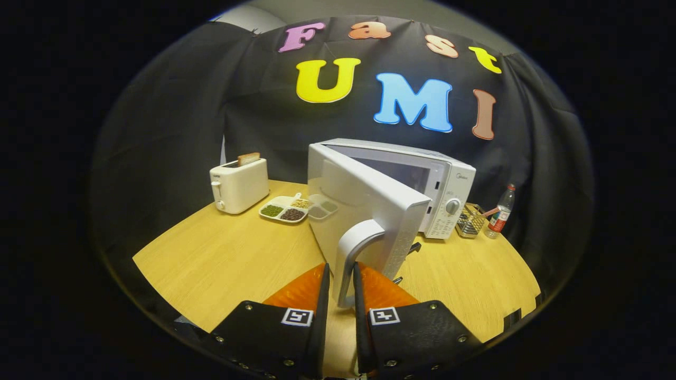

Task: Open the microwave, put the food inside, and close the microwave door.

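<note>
My fingers clamped on the curved grey door handle, white microwave door swung open, on round wooden table.

White microwave with a grey door handle, white toaster, pale wood-grain counter, red-labelled bottle.
</note>
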Demonstrator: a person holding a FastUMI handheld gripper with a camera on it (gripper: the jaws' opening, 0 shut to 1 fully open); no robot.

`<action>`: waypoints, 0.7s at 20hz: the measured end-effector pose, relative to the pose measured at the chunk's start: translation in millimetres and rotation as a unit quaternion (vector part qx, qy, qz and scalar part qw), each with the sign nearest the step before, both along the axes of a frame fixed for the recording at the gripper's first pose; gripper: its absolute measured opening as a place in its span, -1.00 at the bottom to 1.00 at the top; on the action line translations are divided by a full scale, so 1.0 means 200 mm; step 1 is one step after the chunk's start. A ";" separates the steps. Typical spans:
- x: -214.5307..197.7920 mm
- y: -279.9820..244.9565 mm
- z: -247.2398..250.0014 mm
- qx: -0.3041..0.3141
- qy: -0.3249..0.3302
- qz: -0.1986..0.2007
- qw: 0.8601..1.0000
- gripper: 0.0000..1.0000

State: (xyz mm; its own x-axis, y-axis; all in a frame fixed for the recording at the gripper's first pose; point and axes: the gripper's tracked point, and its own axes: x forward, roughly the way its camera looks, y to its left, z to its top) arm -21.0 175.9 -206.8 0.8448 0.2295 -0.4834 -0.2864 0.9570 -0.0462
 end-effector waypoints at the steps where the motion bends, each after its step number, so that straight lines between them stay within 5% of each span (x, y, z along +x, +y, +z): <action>1: -0.02 0.04 0.00 -0.004 -0.002 0.008 1.000 -0.50; 14: -0.28 0.57 0.05 -0.015 -0.020 0.156 0.988 -0.50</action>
State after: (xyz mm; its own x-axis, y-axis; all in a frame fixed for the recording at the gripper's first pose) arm -77.5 290.1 -197.0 0.7539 0.4668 -0.4624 -0.5637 0.8210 -0.0903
